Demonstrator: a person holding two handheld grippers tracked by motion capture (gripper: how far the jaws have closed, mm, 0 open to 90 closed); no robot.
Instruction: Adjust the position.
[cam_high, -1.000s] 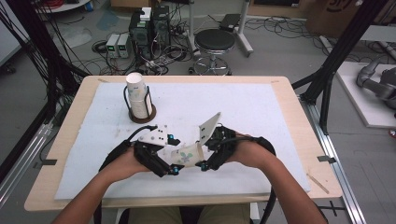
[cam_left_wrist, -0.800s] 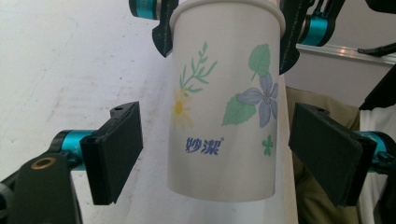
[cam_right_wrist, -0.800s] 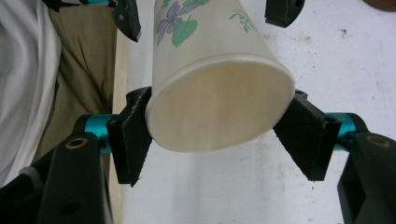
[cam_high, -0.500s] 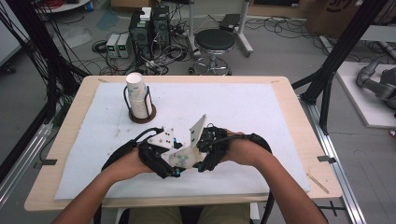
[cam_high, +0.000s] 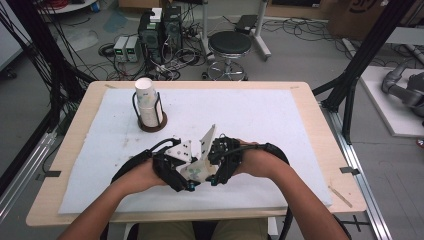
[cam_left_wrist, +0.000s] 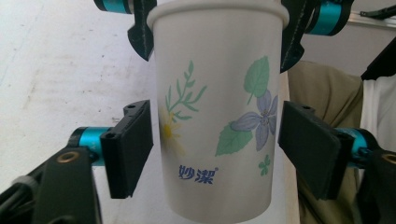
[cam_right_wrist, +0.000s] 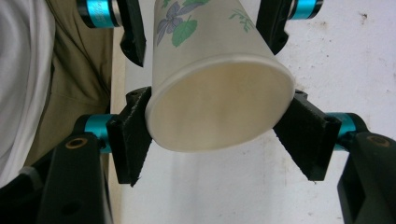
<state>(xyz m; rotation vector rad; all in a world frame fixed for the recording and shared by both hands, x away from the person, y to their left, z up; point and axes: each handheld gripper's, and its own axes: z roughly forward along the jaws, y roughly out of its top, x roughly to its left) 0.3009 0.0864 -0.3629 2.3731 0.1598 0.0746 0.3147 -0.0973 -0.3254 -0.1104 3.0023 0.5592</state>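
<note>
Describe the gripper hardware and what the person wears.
Left gripper and right gripper: black bodies, flat black rectangular pads, teal anodised cylinders behind them, grey three-cornered top plates, black cables trailing. Forearms unsleeved; khaki trousers, white top.

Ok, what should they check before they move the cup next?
1. Right gripper clamped on the cup at its rim: ok.
2. Cup sits between the jaws of the left gripper, which have just been closing: ok.
3. Left pads pressing firmly on the cup: cannot tell.
4. Cup stack in its holder stands upright, apart from both hands: ok.
5. Bare mat beyond the hands to set the cup down: ok.
</note>
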